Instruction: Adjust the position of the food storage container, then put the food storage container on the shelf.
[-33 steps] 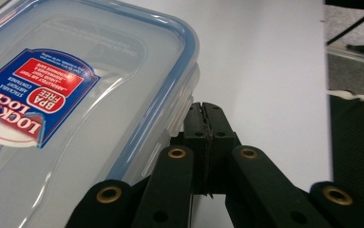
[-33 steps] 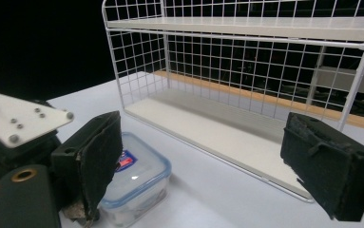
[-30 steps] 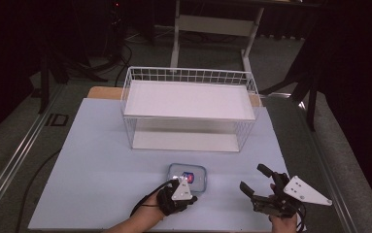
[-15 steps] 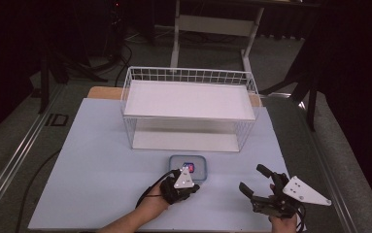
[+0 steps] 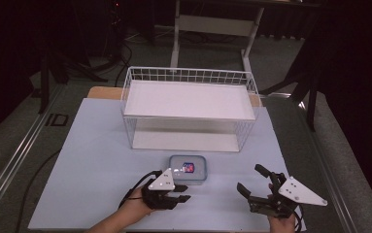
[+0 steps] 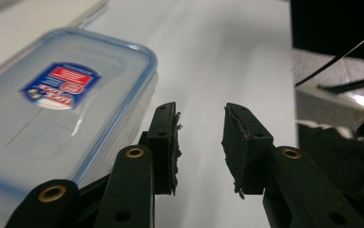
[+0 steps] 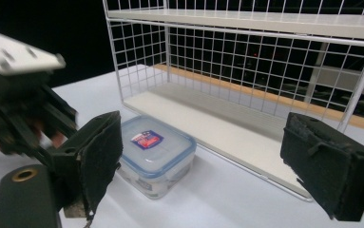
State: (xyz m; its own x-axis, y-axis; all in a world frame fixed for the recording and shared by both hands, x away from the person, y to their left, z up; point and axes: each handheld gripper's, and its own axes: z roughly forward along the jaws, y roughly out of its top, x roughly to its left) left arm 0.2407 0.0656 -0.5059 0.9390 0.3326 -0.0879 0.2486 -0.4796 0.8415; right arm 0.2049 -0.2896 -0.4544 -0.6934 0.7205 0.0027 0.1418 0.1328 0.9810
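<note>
A small plastic box point(image 5: 187, 168) with a blue-edged lid and a red and blue sticker sits on the pale table point(image 5: 86, 160). It is just in front of the white wire rack point(image 5: 188, 112), in the middle of the table, and nothing holds it.

The left gripper point(image 5: 179, 193) is at about 7 o'clock from the box, very close to its near corner. Its jaws are a little apart, with only bare table between them. In the left gripper view the box point(image 6: 56, 109) sits at 10 o'clock from the jaws, right beside the left one. I cannot tell if that jaw touches the box wall. I think the gripper is so low and close because it is lining up to take hold of the box or nudge it.

The right gripper point(image 5: 252, 185) is at about 4 o'clock from the box, well apart from it. Its jaws are spread wide and hold nothing. In the right gripper view the box point(image 7: 155, 154) shows between the two jaws, farther off, with the rack point(image 7: 246, 71) behind it. It looks like this gripper is waiting for its turn, aimed at the box.

Some things are hard to see. The lid is cloudy, so I cannot tell if anything is inside the box. The left hand point(image 5: 134, 206) is cut off at the bottom edge. The room around the table is very dark.
</note>
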